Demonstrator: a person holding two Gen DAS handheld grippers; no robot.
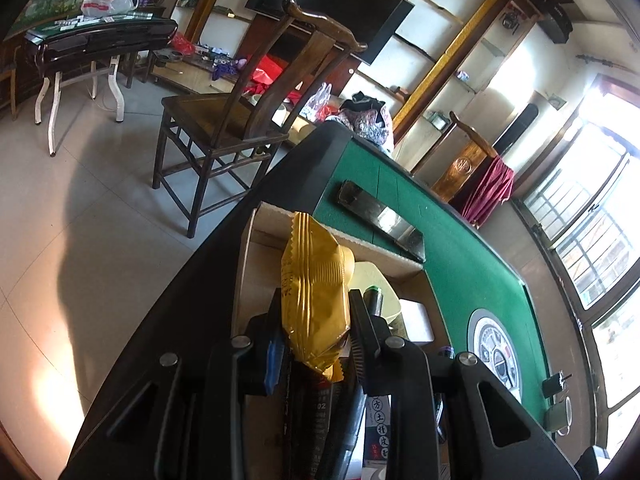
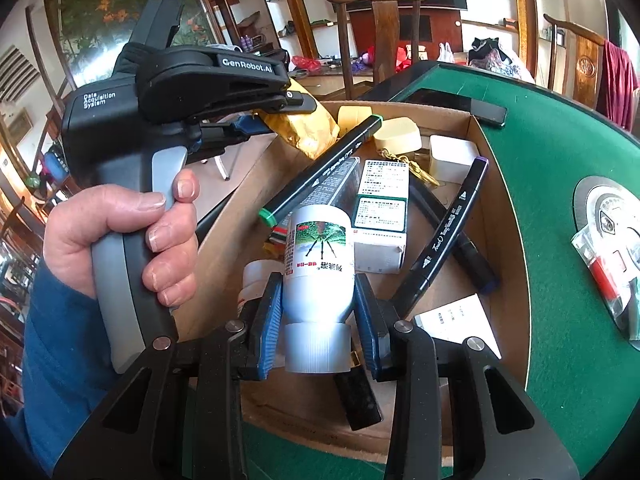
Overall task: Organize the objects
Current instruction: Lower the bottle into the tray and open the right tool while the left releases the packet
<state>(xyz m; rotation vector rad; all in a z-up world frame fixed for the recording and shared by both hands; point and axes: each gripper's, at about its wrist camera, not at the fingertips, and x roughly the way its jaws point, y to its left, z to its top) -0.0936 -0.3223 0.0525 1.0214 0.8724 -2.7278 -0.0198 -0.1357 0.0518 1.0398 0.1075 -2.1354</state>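
While both loads hang over the cardboard box (image 2: 496, 216), I note: left gripper (image 1: 316, 316) clamps the gold snack packet (image 1: 316, 296); right gripper (image 2: 318, 312) clamps the white bottle (image 2: 318, 264). My judgement: lower each into a free gap among the markers (image 2: 320, 172), release only once resting, keep the grippers apart.

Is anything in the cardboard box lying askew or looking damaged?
Nothing looks damaged or spilled. The cardboard box is simply untidy: the green-capped marker and the purple-capped marker lie slanted across small cartons. The gold packet in the left gripper is crumpled. The right gripper holds a white bottle.
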